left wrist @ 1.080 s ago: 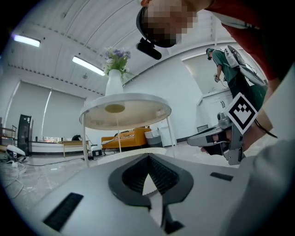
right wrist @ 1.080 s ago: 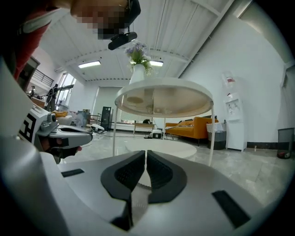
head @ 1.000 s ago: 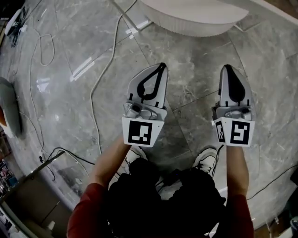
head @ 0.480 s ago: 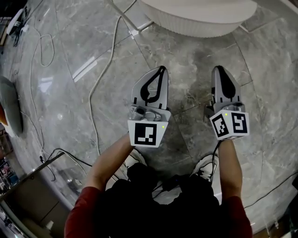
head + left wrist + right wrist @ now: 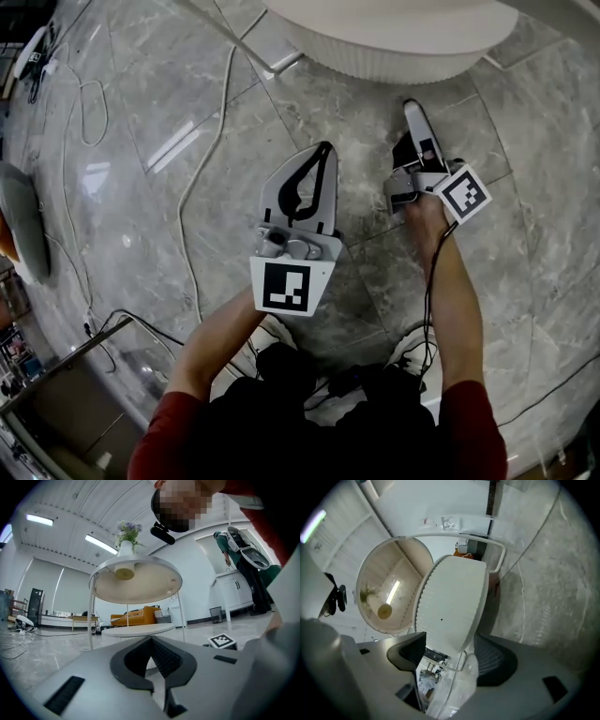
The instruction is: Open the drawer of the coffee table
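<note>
"Just short of the coffee table (image 5: 375,58), low over the floor, is that the reach for the drawer?"

"I'd say so. It looks like the approach, with nothing gripped yet. The right gripper (image 5: 413,112) lies rolled on its side with its nose toward the table's white ribbed wall. Its jaws are opening, and they're already wide. The wall shows through the gap, but no pad touches it."

"And the other one?"

"The left gripper (image 5: 324,150) sits farther back from the table. Its fingertips are closed together on nothing, so I don't think it has a part in this step."

"Where's the drawer itself?"

"It must be somewhere in that ribbed wall. From here I can't pick out a seam or a handle, so I take it as not yet pulled out."

"So what's next?"

"As I see it, the right gripper has to close the last bit of distance to the table. It needs to find an edge or lip on the ribbing, pinch it, and then draw straight back away from the table. With smooth ribs like those, a shallow pinch could slip."
</note>
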`<move>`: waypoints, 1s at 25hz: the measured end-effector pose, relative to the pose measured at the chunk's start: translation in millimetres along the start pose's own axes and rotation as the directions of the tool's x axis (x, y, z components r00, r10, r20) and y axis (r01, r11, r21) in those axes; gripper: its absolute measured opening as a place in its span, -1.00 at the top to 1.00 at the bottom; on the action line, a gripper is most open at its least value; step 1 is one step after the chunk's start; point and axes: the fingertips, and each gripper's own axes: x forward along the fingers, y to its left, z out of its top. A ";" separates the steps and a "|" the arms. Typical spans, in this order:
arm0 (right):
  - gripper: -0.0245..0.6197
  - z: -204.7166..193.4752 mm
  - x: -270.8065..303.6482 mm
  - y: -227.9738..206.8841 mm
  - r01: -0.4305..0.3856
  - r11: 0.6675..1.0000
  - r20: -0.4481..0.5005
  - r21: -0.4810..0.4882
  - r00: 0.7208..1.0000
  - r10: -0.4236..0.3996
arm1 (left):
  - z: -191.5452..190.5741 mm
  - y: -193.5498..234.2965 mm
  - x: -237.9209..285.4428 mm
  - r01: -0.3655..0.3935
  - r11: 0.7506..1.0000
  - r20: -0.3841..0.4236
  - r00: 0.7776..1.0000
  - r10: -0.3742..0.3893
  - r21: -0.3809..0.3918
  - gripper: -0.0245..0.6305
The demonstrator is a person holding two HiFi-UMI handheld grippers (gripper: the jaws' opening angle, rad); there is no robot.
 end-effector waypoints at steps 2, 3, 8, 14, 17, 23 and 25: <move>-0.03 0.3 5.2 -9.3 -0.016 0.999 0.027 0.032 1.000 0.015 | -1.8 0.5 1.4 0.005 1.000 -0.008 1.000 -0.005 0.005 0.90; -0.03 1.0 8.9 -11.8 -0.027 0.999 0.036 0.036 0.999 0.026 | -2.7 1.3 2.0 0.007 1.000 -0.011 1.000 -0.007 0.008 0.90; -0.04 7.7 29.7 -16.3 -0.083 0.995 0.073 0.051 0.994 0.080 | -11.7 10.7 2.2 -0.019 1.000 -0.039 0.999 0.019 -0.006 0.90; -0.03 15.6 37.1 -27.3 -0.097 0.986 0.137 0.138 0.987 0.078 | -18.3 10.7 4.1 -0.031 0.999 -0.050 0.998 0.031 -0.010 0.90; -0.03 16.4 33.5 -25.9 -0.102 0.981 0.161 0.163 0.984 0.075 | -19.8 6.9 1.7 -0.027 1.000 -0.059 0.998 0.026 -0.011 0.90; 0.02 12.7 28.2 -25.3 -0.089 0.979 0.139 0.184 0.988 0.063 | -17.5 8.4 -2.9 -0.031 1.000 -0.060 0.998 0.031 0.001 0.90; 0.02 10.1 21.1 -22.7 -0.088 0.978 0.126 0.189 0.990 0.065 | -16.2 9.8 -3.3 -0.040 0.999 -0.056 0.998 0.040 -0.005 0.90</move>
